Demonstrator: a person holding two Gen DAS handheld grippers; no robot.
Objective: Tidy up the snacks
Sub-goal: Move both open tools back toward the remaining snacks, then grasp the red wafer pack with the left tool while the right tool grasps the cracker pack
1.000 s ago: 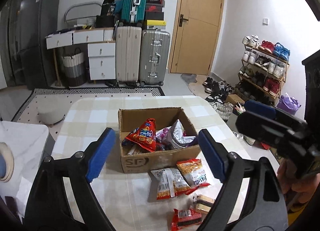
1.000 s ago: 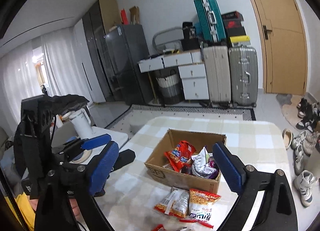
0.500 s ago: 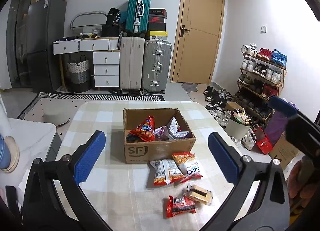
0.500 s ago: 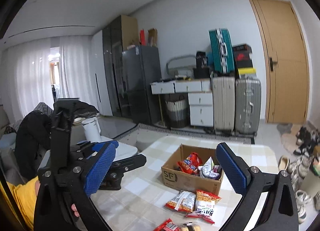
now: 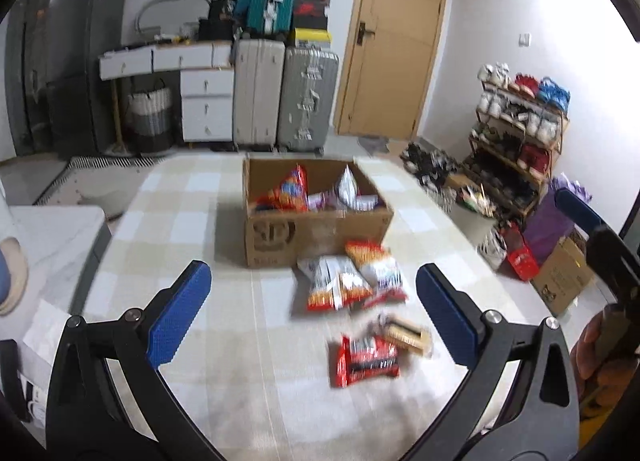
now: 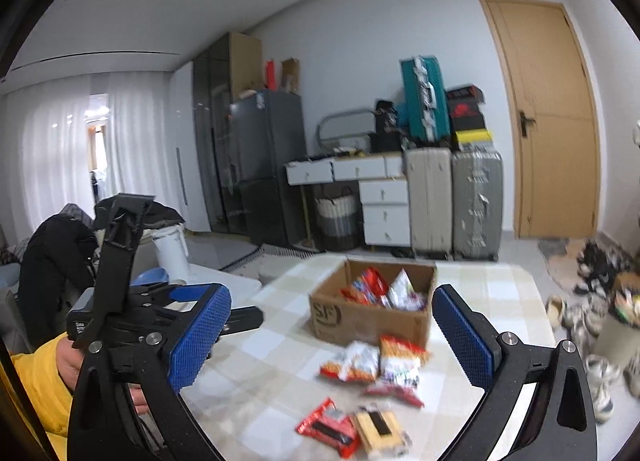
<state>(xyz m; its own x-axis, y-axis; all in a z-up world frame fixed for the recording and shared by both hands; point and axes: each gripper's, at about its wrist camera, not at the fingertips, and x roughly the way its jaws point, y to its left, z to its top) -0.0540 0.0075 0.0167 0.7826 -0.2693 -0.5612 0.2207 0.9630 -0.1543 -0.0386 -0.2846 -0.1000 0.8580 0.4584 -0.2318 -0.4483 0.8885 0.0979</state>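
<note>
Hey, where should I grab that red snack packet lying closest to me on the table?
The red packet lies flat beside a tan packet on its right. Probably best to come straight down with the open left claw and pinch across its short width at the middle, where the filling bulges, keeping off the tan one.

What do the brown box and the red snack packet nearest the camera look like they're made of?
The brown open-topped box looks like matte corrugated cardboard: dull tan walls, raw cut rim, printed black logo. The red snack packet on the checked table appears to be glossy plastic film, going by its sheen, though blur leaves this uncertain.
</note>
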